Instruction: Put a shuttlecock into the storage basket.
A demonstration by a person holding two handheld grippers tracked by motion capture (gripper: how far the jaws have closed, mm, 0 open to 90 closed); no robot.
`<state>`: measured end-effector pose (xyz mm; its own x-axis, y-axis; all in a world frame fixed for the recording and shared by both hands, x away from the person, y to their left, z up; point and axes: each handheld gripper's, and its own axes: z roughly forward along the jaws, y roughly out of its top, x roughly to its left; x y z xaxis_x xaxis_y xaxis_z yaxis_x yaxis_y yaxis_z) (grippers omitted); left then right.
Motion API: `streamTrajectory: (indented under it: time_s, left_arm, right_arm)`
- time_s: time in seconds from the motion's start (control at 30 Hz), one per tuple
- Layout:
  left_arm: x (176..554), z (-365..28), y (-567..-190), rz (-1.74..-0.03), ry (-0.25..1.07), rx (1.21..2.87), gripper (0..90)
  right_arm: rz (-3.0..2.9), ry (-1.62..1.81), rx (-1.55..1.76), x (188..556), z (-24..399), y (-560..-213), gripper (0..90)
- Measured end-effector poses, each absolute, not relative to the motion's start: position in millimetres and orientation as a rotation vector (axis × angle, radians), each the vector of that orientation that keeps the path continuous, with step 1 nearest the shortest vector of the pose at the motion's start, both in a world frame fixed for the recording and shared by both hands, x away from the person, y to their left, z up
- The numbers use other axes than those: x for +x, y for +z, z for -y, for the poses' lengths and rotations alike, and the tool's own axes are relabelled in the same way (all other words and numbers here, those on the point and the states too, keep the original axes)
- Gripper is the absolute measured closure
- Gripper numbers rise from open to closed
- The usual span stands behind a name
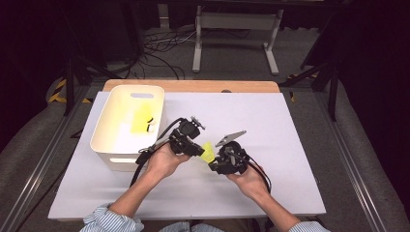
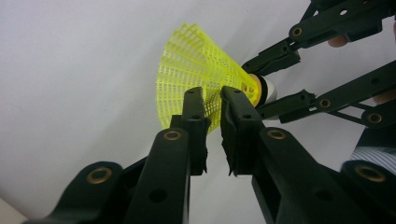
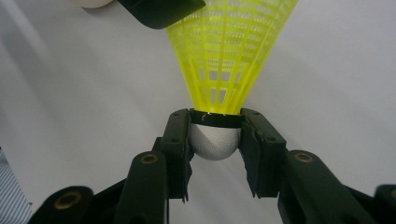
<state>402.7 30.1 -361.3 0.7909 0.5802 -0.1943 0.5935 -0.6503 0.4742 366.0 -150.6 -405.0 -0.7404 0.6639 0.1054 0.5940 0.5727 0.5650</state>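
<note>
A yellow mesh shuttlecock [image 1: 208, 151] with a white cork head hangs just above the white table between my two grippers. My right gripper [image 3: 215, 119] is shut on the cork [image 3: 214, 140], and the skirt [image 3: 229, 51] fans away from it. In the left gripper view, my left gripper [image 2: 212, 95] stands with its jaws only a narrow gap apart at the skirt's wide rim [image 2: 201, 65]. Mesh shows between the tips, but no squeeze on it is visible. The right gripper's jaws [image 2: 275, 79] hold the cork [image 2: 268, 88] at the far end. In the high view, the left gripper [image 1: 200, 151] faces the right gripper [image 1: 214, 162].
A cream plastic bin [image 1: 104, 121] stands at the table's left, with yellow shuttlecocks [image 1: 142, 118] inside. The white table top [image 1: 241, 116] stretches to the right and behind the hands. Cables trail from both grippers toward the person.
</note>
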Motion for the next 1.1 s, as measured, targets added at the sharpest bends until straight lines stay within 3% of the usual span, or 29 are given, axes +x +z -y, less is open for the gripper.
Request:
streamTrajectory:
  time_s: [0.3, 0.8, 1.1]
  left_arm:
    - [400.9, -28.3, -359.3, -0.845, -0.017, 2.47, 88.1]
    - [401.0, -22.9, -355.6, -0.809, -0.043, 2.469, 89.4]
    - [400.8, -19.7, -353.7, -0.795, -0.063, 2.46, 89.4]
  right_arm:
    - [-2.675, 0.901, 1.081, 366.7, 150.3, -406.7, 64.7]
    - [-2.672, 0.912, 1.088, 368.1, 153.1, -409.6, 63.1]
    - [-2.66, 0.912, 1.077, 367.3, 153.3, -410.7, 49.7]
